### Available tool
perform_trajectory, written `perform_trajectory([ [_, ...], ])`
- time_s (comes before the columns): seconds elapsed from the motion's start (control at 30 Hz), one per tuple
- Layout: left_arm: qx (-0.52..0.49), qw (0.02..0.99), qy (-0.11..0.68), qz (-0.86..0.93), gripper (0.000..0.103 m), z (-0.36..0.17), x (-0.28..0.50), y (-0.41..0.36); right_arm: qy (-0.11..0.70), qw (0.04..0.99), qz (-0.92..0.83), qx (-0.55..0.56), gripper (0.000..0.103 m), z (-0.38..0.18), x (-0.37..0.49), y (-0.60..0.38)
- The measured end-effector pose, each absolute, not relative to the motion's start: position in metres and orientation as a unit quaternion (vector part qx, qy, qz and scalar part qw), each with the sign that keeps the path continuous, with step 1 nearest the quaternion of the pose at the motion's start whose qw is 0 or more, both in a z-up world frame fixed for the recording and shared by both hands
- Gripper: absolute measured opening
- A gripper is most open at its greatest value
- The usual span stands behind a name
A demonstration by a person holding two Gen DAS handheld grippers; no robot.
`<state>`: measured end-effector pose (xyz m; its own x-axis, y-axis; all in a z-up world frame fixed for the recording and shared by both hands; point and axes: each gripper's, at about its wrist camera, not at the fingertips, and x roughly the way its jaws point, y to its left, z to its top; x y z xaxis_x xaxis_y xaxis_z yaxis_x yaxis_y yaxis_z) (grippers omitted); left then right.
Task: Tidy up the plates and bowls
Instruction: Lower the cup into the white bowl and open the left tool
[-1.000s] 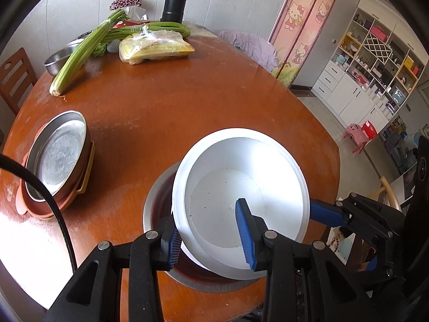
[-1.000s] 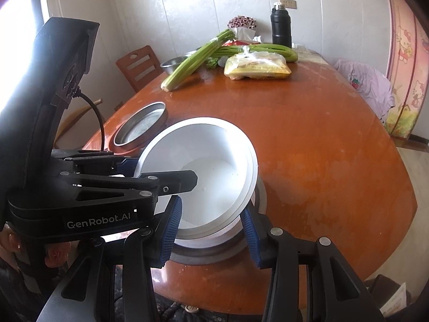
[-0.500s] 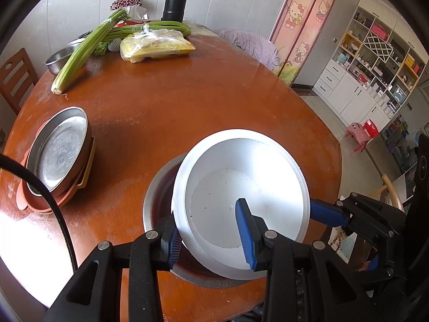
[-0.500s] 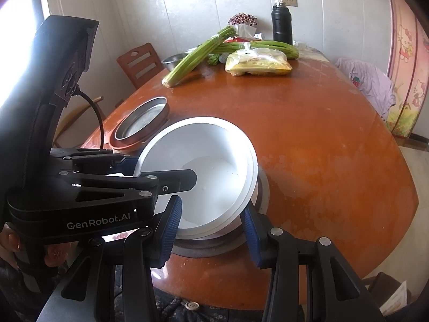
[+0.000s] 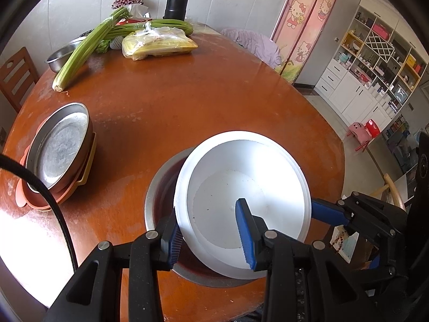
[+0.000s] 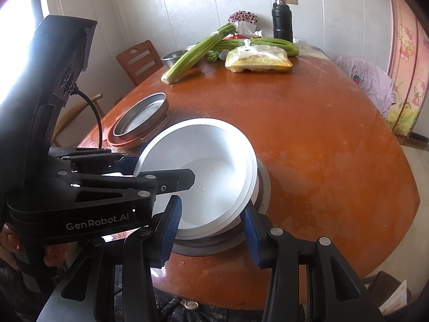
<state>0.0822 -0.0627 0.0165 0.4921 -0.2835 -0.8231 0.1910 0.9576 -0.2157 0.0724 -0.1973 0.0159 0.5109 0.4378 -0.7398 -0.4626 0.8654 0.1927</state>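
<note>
- Bowl, white (image 5: pixel 249 187), sits tilted inside a wide steel basin (image 5: pixel 158 187) near the front edge of the round brown table (image 5: pixel 214 94); its rim looks doubled, as if two white bowls are nested.
- Left gripper (image 5: pixel 211 236) straddles the bowl's near rim, one blue pad outside the wall and the other inside; whether the pads actually press the wall cannot be told.
- Right gripper (image 6: pixel 211 230) is at the bowl's other side, its blue pads flanking the lower wall with the jaws spread fairly wide; contact is unclear.
- In the right wrist view the left gripper's black body (image 6: pixel 80 187) crosses the left side of the bowl (image 6: pixel 203 177).
- Left of the basin, well apart, a steel pan (image 5: pixel 59 145) is stacked on an orange plate (image 5: pixel 29 198).
- At the far side of the table lie celery stalks (image 5: pixel 85 45), a yellow plastic bag (image 5: pixel 158 44), a small steel bowl (image 5: pixel 60 56) and a black flask (image 5: pixel 177 2).
</note>
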Motion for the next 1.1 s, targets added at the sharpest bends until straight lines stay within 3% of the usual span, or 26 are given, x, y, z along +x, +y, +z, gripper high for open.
perform_trajectory([
  [1.1, -0.04, 0.873, 0.471, -0.117, 0.037, 0.021, 0.08, -0.051, 0.413, 0.877, 0.244, -0.018, 0.047, 0.018, 0.072, -0.204],
])
